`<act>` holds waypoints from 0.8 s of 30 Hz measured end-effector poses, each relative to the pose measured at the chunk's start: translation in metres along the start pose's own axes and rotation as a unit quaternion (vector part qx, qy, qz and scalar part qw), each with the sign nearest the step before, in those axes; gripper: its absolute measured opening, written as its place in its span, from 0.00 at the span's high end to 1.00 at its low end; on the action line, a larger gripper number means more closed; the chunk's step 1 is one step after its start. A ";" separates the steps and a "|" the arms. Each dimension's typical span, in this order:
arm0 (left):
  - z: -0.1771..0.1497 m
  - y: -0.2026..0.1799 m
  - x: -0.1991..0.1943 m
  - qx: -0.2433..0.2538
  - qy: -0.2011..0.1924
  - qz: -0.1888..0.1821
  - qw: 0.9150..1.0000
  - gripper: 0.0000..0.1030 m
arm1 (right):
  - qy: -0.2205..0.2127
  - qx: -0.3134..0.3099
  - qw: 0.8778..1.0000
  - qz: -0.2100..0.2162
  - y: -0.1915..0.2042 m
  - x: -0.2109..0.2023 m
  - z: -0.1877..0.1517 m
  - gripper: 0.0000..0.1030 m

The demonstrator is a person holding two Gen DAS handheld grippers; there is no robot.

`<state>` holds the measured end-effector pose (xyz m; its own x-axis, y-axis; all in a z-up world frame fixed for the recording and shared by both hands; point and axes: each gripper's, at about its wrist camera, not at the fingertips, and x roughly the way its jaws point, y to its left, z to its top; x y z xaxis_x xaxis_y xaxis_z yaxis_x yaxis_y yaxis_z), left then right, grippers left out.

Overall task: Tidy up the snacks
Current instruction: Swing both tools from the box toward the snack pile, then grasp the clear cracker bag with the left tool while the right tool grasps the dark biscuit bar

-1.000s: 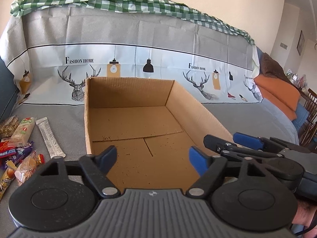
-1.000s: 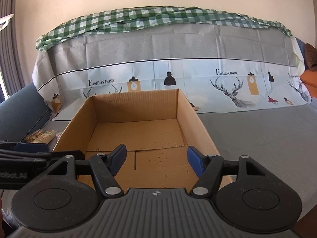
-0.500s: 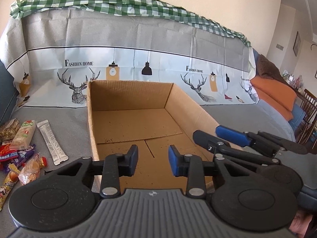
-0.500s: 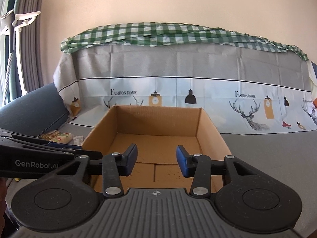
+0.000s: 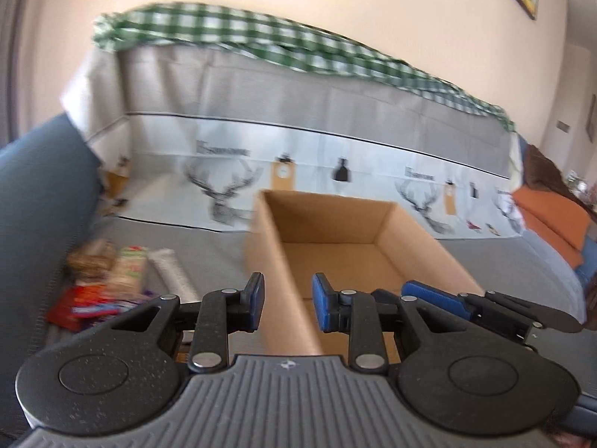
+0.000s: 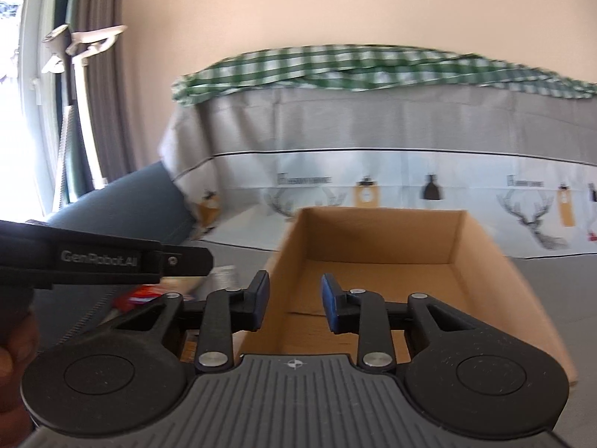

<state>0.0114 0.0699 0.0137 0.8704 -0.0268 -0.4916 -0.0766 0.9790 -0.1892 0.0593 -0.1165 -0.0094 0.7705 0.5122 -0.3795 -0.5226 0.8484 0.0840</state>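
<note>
An empty brown cardboard box (image 5: 335, 220) (image 6: 380, 231) stands open on the grey-covered sofa seat. A blurred heap of wrapped snacks (image 5: 112, 280) (image 6: 141, 296) lies to its left. My left gripper (image 5: 288, 306) hovers before the box's near left corner. Its jaws are closing, a narrow gap remains, and they hold nothing; the box's left wall shows through the gap. My right gripper (image 6: 294, 302) hangs over the box's near left part, its jaws also closing with nothing between them. One of its fingers (image 5: 440, 295) shows at the right of the left wrist view.
A deer-print cover with a green checked cloth (image 5: 261, 37) drapes the sofa back. A blue armrest (image 5: 37, 205) rises at the left, orange cushions (image 5: 552, 220) lie at the right. A window and curtain (image 6: 74, 74) stand far left. A hand (image 6: 11, 354) holds the left gripper.
Both grippers' jaws have narrowed from wide to a small gap. Both views have swung left, so the box sits further right and the armrest and window have come into view.
</note>
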 end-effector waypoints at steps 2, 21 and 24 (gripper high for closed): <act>0.007 0.017 -0.009 0.007 -0.016 0.027 0.999 0.70 | 0.001 -0.004 1.000 0.019 0.014 0.004 0.003 0.64; 0.088 0.155 0.027 0.098 -0.125 0.374 0.914 0.26 | 0.096 -0.078 0.980 0.155 0.138 0.072 -0.024 0.48; 0.086 0.127 0.029 0.125 -0.125 0.291 0.940 0.21 | 0.120 -0.098 0.978 0.140 0.148 0.085 -0.031 0.40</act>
<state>0.0686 0.2107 0.0481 0.8065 0.5453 -0.2286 -0.4853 0.8313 0.2709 0.0358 0.0483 -0.0581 0.4908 0.6547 -0.5748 -0.7794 0.6249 0.0463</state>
